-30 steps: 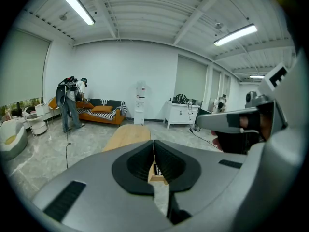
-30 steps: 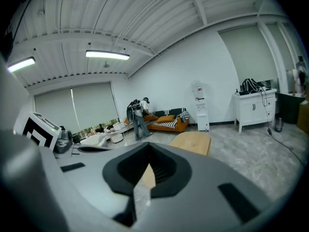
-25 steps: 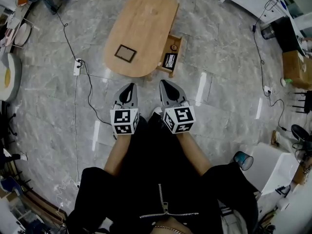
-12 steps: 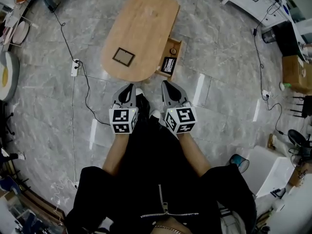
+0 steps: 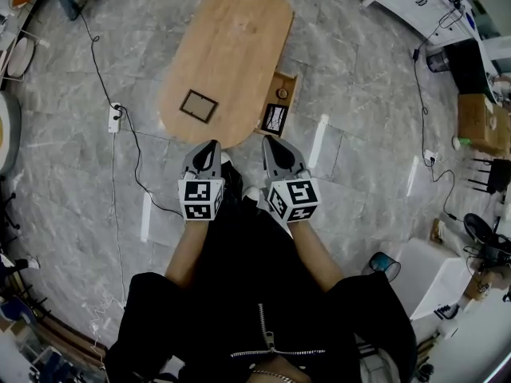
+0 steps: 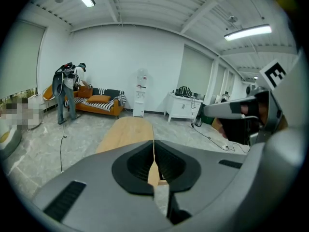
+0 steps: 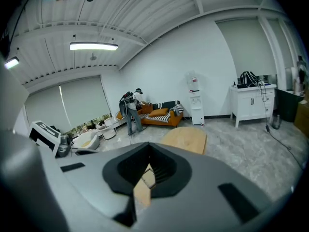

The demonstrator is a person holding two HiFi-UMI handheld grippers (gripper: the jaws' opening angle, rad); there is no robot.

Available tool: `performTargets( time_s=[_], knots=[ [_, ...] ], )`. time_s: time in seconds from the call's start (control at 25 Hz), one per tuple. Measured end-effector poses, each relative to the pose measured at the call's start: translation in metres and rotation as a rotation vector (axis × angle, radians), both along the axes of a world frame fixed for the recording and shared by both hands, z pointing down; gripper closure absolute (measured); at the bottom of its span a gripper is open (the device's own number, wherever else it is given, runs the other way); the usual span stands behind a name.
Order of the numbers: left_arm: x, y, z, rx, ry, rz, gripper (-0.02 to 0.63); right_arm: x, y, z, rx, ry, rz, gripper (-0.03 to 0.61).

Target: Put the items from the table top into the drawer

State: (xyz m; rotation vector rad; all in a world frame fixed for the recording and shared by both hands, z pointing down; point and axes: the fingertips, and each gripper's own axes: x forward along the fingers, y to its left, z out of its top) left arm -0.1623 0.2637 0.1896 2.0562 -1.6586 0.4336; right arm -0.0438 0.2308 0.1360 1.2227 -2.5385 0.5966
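Both grippers sit centre frame in the head view, just below the bench's lower end. Left gripper (image 5: 211, 145): jaws pressed together, nothing in them. Right gripper (image 5: 268, 140): same, closed and empty. Small dark-framed rectangular plate (image 5: 198, 105) lies flat on the light oval wooden bench (image 5: 235, 38), lower-left part. Wooden drawer (image 5: 287, 80) stands open at the bench's right edge, with a flat black-and-white item (image 5: 275, 119) inside.

floor (image 5: 375, 78): grey marble-look tiles, glossy, pale light streaks
walls (image 6: 120, 52): plain white
ceiling (image 7: 159, 13): white, ribbed beams
strip light (image 7: 93, 46): lit
window (image 7: 72, 103): wide, blind mostly down
sofa (image 6: 101, 108): orange, striped cushions, against far wall
water dispenser (image 6: 140, 93): white, near sofa
cabinet (image 6: 182, 108): white, low
cable (image 5: 96, 62): black, across floor to white power strip (image 5: 115, 118)
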Motion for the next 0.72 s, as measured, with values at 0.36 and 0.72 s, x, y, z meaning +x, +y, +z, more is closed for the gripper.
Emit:
performTargets(
  time_s=[0.36, 0.72],
  knots=[
    [-0.040, -0.062, 0.031, -0.042, -0.002, 0.045, 0.598, -0.044, -0.063, 0.018, -0.040, 0.046, -0.018, 0.569],
    [-0.054, -0.089, 0.081, -0.112, -0.017, 0.104, 0.598, -0.061, -0.082, 0.055, -0.117, 0.088, -0.014, 0.569]
  ],
)
